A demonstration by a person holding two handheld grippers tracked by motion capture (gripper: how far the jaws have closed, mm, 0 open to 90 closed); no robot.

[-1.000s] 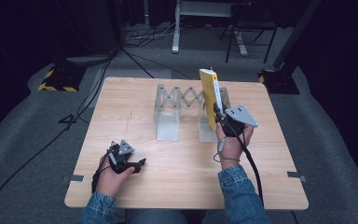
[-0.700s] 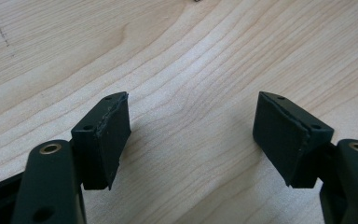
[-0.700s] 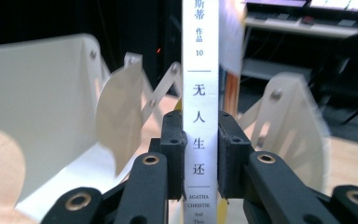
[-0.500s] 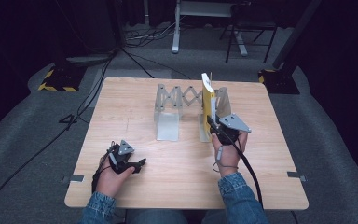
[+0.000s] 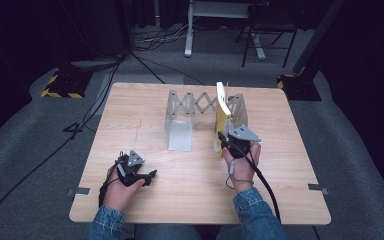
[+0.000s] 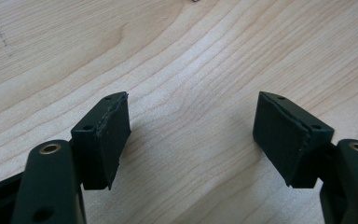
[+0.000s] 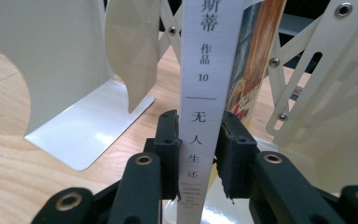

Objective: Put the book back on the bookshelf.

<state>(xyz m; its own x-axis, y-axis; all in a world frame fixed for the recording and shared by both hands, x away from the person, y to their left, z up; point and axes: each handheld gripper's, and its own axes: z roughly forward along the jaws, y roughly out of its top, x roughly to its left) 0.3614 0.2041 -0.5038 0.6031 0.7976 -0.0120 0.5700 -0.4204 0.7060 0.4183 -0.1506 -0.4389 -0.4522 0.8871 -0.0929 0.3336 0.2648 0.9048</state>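
A yellow book (image 5: 222,116) stands up tall on the table (image 5: 190,185), at the right end of the white rack (image 5: 200,107). Its long side goes up and down, and its top leans a little. Its thin white spine (image 7: 204,84) faces the person, with dark letters running down it.

The right gripper (image 5: 226,141) holds the book low down, near its bottom. In the right gripper view, the two black jaws press on the book from both sides, with the spine between them. One jaw touches the left cover and the other touches the right cover. The rack's white plates stand on both sides of the book, and a flat white foot (image 7: 91,128) lies on the table to the left.

The left gripper (image 5: 147,177) lies on the table near the person, well apart from the book. Its jaws are wide apart with just bare wood between them.
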